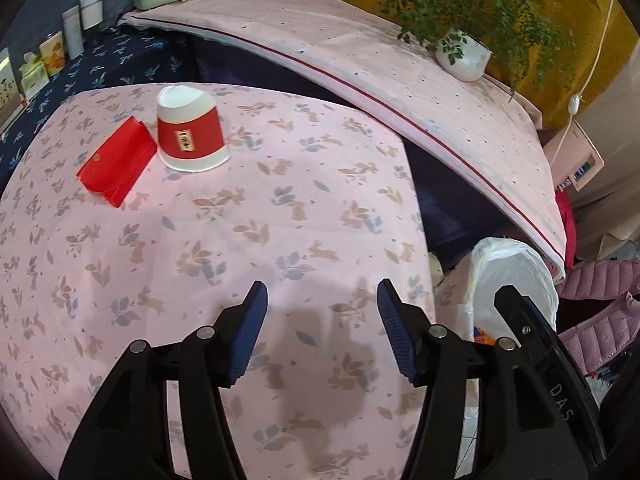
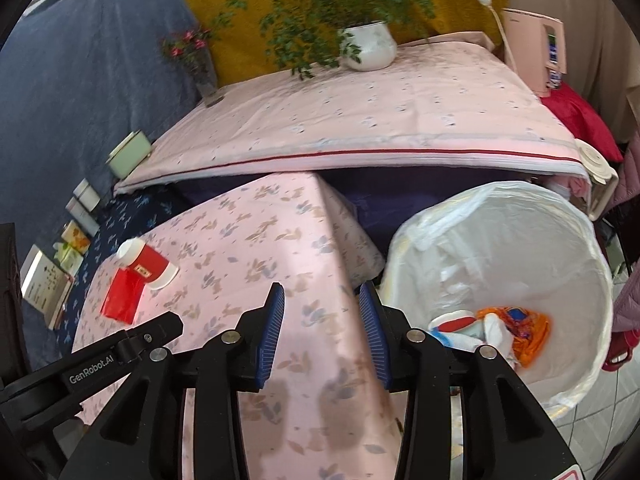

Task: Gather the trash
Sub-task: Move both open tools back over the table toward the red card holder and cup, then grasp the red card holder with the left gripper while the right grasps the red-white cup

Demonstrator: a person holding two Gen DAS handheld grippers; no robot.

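Hovering above the table [image 1: 200, 240] draped in pink rabbit-print cloth, the left gripper [image 1: 322, 300] and the right gripper [image 2: 322, 304] are both facing forward with their blue-padded fingers [image 1: 252, 320] spread apart and pinching nothing. The remaining trash is sitting at the table's far left: an upside-down red-and-white paper cup [image 1: 190, 130] and, touching its left side, a flat red plastic pouch [image 1: 116, 160]. Both are lying well ahead and to the left of the left fingers, so that hand is probably the one placed to fetch them. A white-lined round trash bin [image 2: 520, 240] is standing just beside the table's right edge, near the right fingers, likely set low there for easy dropping; it is already holding crumpled orange and white wrappers [image 2: 508, 324]
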